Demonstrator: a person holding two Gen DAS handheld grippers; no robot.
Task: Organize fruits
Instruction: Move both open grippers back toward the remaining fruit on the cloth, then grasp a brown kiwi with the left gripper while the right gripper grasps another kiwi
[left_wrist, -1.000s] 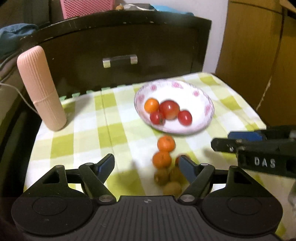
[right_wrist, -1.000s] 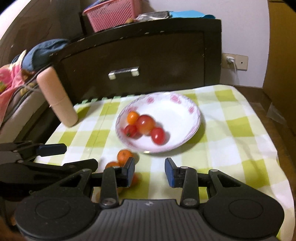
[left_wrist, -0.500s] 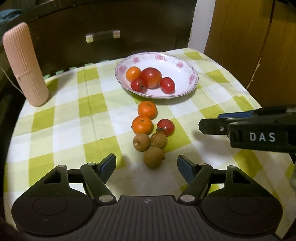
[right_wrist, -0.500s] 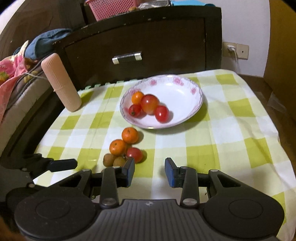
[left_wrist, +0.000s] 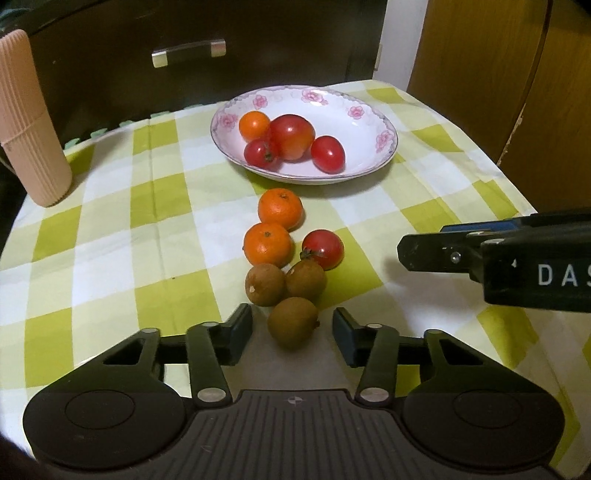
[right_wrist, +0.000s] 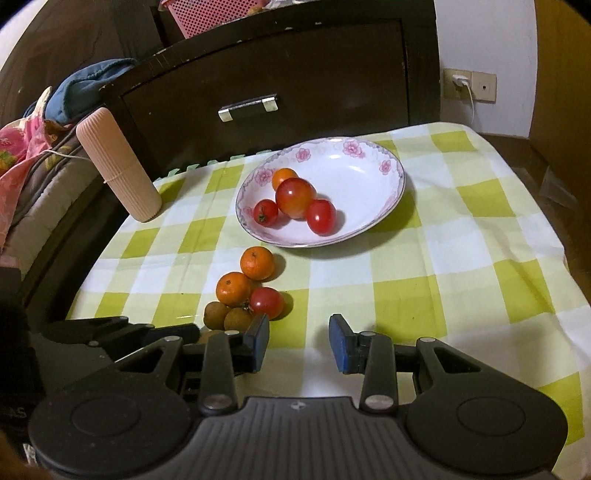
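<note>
A white floral bowl (left_wrist: 369, 110) (right_wrist: 373, 173) holds a small orange and three red tomatoes. On the checked cloth in front of it lie two oranges (left_wrist: 280, 208) (right_wrist: 257, 263), a red tomato (left_wrist: 323, 248) (right_wrist: 266, 302) and three brown fruits (left_wrist: 305, 279) (right_wrist: 216, 315). My left gripper (left_wrist: 292, 330) is open, low over the cloth, its jaws on either side of the nearest brown fruit (left_wrist: 293, 322). My right gripper (right_wrist: 299, 341) is open and empty, just right of the fruit pile; it shows at the right of the left wrist view (left_wrist: 424, 254).
A ribbed pink cylinder (left_wrist: 31, 122) (right_wrist: 118, 170) stands at the table's back left. A dark cabinet with a metal handle (left_wrist: 188, 51) stands behind the table. A wooden door (left_wrist: 498, 92) is on the right. Bedding (right_wrist: 22, 158) lies to the left.
Both grippers have come down and forward toward the fruit pile. The left gripper's jaws now flank the nearest brown fruit. Neither gripper has closed.
</note>
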